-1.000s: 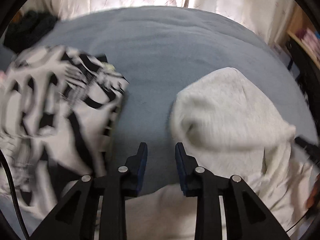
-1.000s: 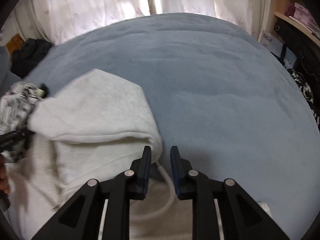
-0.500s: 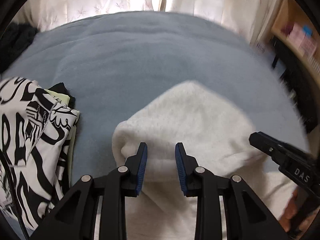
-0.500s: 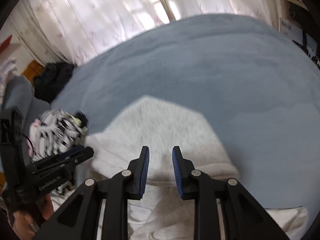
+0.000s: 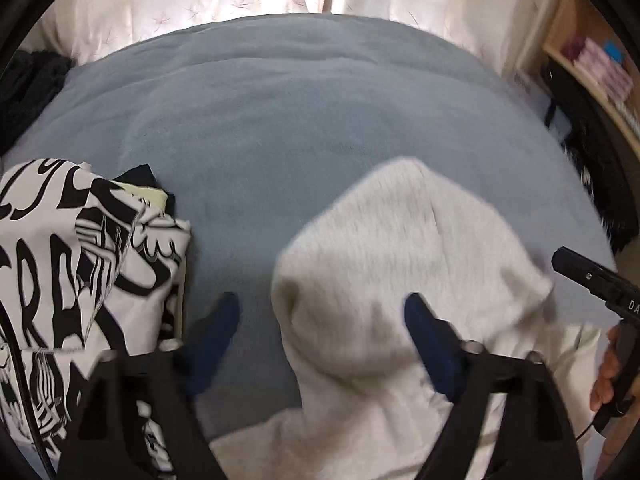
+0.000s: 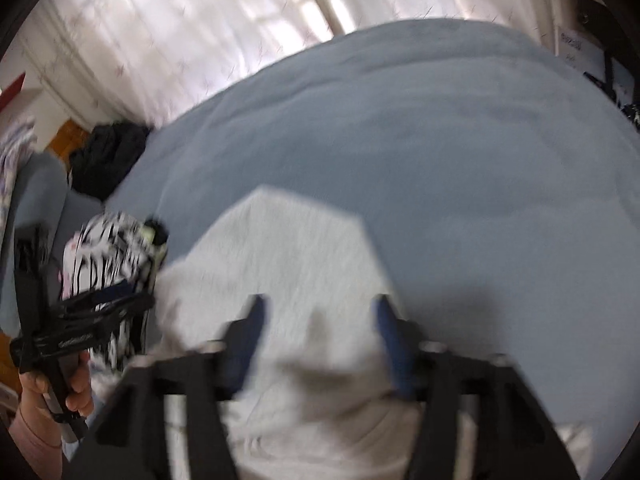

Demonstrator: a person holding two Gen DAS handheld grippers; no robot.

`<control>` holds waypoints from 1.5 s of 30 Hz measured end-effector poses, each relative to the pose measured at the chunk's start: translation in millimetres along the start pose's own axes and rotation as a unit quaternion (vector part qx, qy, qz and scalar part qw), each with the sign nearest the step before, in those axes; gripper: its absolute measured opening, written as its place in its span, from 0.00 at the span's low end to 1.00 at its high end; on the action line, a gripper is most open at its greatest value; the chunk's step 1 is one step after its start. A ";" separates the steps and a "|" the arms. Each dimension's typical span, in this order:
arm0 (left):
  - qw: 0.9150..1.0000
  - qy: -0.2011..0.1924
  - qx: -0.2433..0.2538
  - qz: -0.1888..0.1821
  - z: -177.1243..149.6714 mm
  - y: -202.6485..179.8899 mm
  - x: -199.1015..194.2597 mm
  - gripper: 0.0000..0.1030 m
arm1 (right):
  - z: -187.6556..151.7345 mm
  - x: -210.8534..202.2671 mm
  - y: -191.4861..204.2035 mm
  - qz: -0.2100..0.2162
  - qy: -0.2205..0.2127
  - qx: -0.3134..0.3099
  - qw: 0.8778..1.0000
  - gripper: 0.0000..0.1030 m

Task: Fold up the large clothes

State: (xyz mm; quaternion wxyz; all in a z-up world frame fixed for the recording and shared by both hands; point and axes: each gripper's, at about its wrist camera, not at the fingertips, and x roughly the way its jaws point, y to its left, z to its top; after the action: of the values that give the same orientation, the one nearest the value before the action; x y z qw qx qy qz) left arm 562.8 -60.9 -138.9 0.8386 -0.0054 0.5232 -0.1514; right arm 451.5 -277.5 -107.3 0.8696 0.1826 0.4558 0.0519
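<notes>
Blue bedspread (image 5: 304, 128) carries a rumpled pale-grey hoodie (image 5: 400, 248), both grippers' jaws spread wide above it.

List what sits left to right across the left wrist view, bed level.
Black-and-white graphic-print garment → bare blue-grey fleece bedcover → light grey fleece hooded sweatshirt → black right gripper at the right edge, with the hand holding it below.
</notes>
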 end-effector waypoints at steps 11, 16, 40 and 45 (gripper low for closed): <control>0.996 0.059 -0.060 -0.027 21.7 34.9 81.0 0.82 | 15.2 91.0 -35.7 0.035 0.111 0.043 0.992 0.69; 0.997 0.048 -0.052 -0.035 18.6 35.8 94.4 0.73 | 16.8 102.7 -16.5 0.052 0.088 0.020 0.995 0.49; 0.966 -0.237 0.103 -0.004 -214.5 -16.1 -201.0 0.17 | -204.7 -202.2 94.6 -0.139 -0.234 -0.419 0.866 0.31; 0.990 -0.133 0.050 0.021 -300.9 13.4 -171.4 0.18 | -279.3 -211.6 87.4 -0.156 -0.172 -0.436 0.869 0.31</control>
State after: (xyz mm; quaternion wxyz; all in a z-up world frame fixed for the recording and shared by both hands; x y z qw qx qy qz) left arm 231.8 41.4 -127.1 0.9030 0.0272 0.3990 -0.1573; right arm 108.9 -175.3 -56.3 0.9223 -0.2825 0.2522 0.0771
